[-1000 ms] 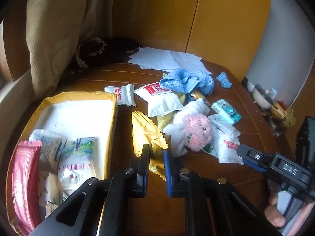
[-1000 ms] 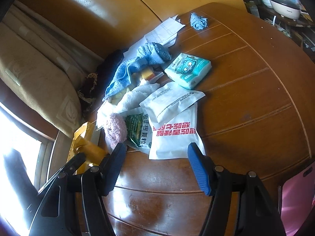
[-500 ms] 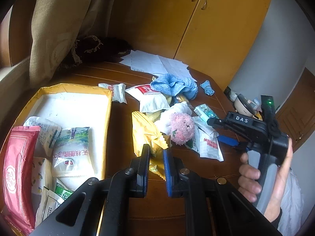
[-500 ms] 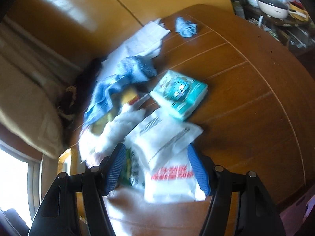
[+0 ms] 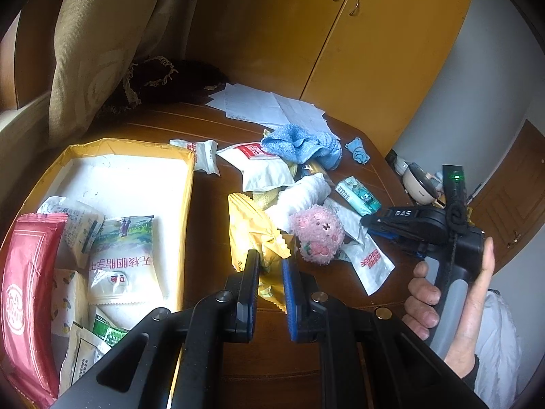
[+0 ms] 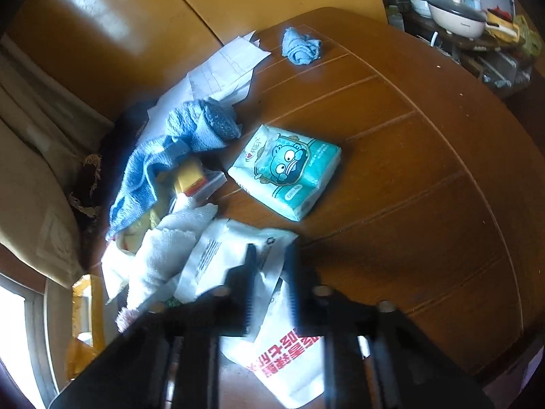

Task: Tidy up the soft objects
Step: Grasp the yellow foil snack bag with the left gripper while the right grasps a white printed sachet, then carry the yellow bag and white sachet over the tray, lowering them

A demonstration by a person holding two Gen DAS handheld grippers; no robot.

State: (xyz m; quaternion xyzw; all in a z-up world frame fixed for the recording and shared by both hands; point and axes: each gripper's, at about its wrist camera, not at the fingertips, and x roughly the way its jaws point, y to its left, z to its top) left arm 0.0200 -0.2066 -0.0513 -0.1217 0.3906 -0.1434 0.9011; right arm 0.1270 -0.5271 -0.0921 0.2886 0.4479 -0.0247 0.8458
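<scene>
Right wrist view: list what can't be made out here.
- Right gripper: motion-blurred; whether the jaws pinch the white pouch is unclear.
- Red-print bag: partly covered by the gripper.
- Pink plush: only a sliver shows beside the gripper.
- Yellow box: half under the blue towel.

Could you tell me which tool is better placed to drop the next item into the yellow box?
Left. The left tool is shut on the yellow packet, right beside the yellow box. The right tool is over the white pouch, farther from it.
</scene>
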